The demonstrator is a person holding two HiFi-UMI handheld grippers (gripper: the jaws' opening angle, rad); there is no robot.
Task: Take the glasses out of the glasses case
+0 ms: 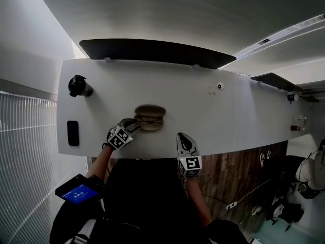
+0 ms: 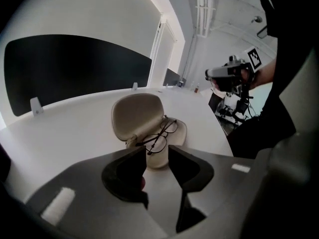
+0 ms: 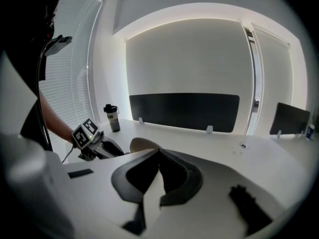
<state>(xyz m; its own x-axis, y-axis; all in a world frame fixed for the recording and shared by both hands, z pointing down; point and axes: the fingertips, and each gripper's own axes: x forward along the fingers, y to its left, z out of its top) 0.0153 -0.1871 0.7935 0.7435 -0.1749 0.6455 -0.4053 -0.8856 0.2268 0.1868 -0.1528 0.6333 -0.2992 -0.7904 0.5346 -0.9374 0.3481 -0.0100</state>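
Observation:
A beige glasses case [image 1: 150, 117] lies open on the white table [image 1: 203, 116], a little in from the front edge. In the left gripper view its lid [image 2: 137, 112] stands up and thin dark-framed glasses [image 2: 159, 135] rest in the tray [image 2: 180, 131]. My left gripper [image 2: 157, 152] is open just short of the case's near end, nothing between its jaws; from above the left gripper [image 1: 133, 126] is at the case's left side. My right gripper [image 1: 183, 138] hovers at the table's front edge, right of the case, its jaws meeting at the tips [image 3: 158, 151] and empty.
A black tumbler [image 1: 79, 86] stands at the table's far left, with a black phone [image 1: 73, 132] lying nearer the front edge. A dark divider panel [image 1: 152, 52] runs along the back. A small round fitting [image 1: 220, 85] sits at the right.

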